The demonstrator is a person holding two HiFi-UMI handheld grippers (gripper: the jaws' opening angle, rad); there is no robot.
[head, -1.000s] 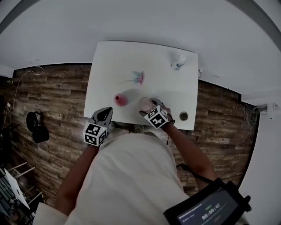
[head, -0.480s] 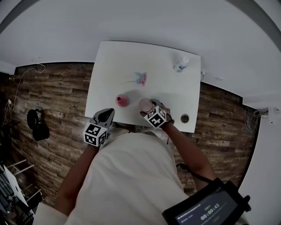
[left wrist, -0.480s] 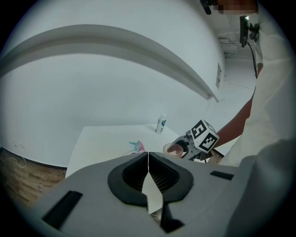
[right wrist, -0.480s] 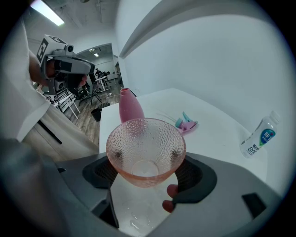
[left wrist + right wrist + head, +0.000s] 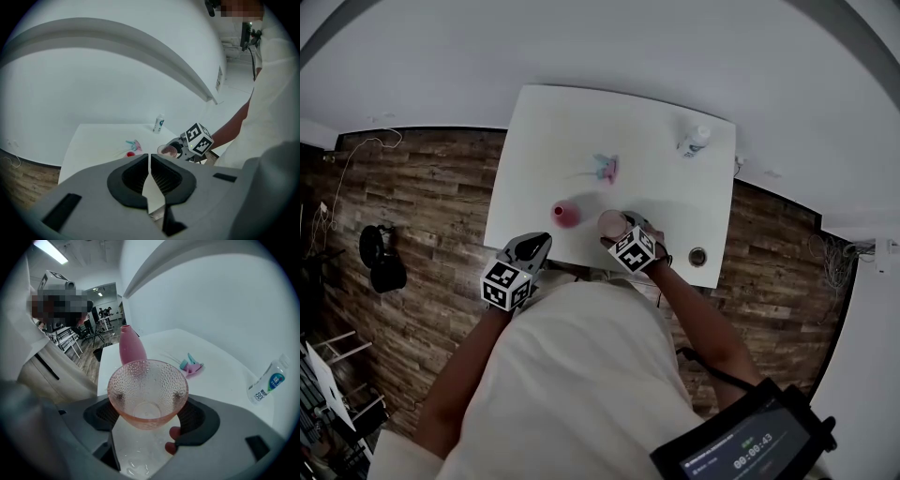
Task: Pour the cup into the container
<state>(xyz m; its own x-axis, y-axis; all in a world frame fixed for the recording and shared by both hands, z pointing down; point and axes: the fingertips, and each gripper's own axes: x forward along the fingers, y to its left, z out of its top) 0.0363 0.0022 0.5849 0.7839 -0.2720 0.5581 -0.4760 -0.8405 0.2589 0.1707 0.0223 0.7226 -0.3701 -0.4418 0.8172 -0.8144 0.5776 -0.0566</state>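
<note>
Looking dim and washed of colour in the head view, darkening at the corners and bowing the white table [image 5: 544, 141] and plank floor [image 5: 412, 206] into curves. Throwing only a faint, soft shadow beside the pink bottle [image 5: 563, 214]. Glowing bright and even across the left gripper view, fading to a black ring round the edge. Shining from a ceiling strip light [image 5: 50, 251] at the right gripper view's upper left, glinting on the dimpled pink glass cup [image 5: 147, 392], holding focus there, softening the plastic bottle [image 5: 268, 380] near the rim.
</note>
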